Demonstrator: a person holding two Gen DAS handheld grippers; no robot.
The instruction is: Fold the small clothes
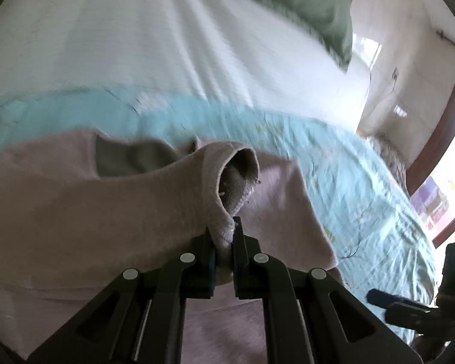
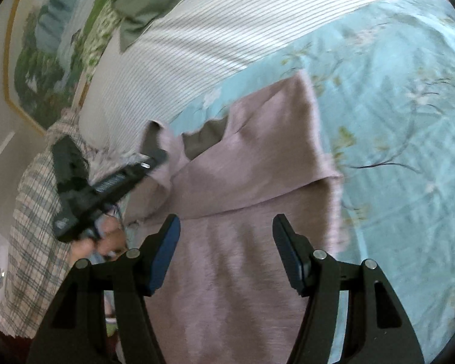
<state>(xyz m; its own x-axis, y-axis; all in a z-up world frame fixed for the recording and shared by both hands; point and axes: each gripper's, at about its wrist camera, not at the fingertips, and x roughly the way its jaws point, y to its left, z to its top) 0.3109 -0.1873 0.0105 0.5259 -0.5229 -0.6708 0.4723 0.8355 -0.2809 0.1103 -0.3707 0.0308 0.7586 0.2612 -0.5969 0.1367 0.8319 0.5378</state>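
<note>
Left tool (image 1: 224, 242) clamped on pink garment (image 1: 75, 212) edge; right tool (image 2: 226, 251) apart, empty. Carry edge toward 3 o'clock, align hems, flatten on bed (image 2: 394, 106).

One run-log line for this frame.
left gripper: shut on pink garment edge | right gripper: open above it | surface: floral bedsheet

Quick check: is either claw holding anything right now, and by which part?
The left claw is shut on the pink garment, pinching a bunched fabric edge. The right claw is open above it, holding nothing.
</note>
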